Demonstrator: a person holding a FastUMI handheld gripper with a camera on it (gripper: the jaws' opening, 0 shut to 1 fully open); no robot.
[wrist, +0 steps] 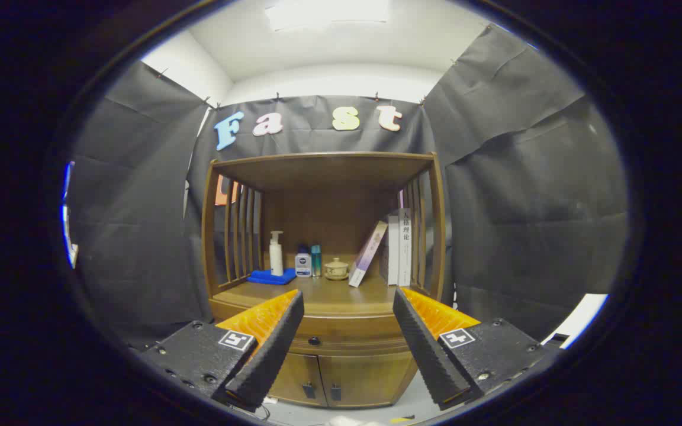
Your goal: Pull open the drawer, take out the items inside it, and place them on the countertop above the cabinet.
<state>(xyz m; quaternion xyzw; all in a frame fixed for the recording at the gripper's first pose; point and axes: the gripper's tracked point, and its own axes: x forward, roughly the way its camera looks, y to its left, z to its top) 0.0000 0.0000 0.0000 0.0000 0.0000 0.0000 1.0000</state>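
A: What is the gripper doing?

B: Its two fingers are wide apart. Nothing is between them. They hang in the air in front of the cabinet.

A: Where is the drawer?

B: It is just under the countertop. It is closed. Its small dark knob shows in the gap between the fingers, nearer the left one. The fingers do not touch it.

A: What is under the drawer?

B: Two doors, side by side. Both are closed.

A: What sits on the countertop?

B: At the back left lies a blue cloth. A white pump bottle stands on it or just behind it; I cannot tell which. Beside that is a small bottle, then a thin blue-green bottle. Next is a little pot with a lid. A book leans to the right. Two more books stand up straight by the right side.

A: Can you see what is in the drawer?

B: No. It is shut, so the inside is hidden.
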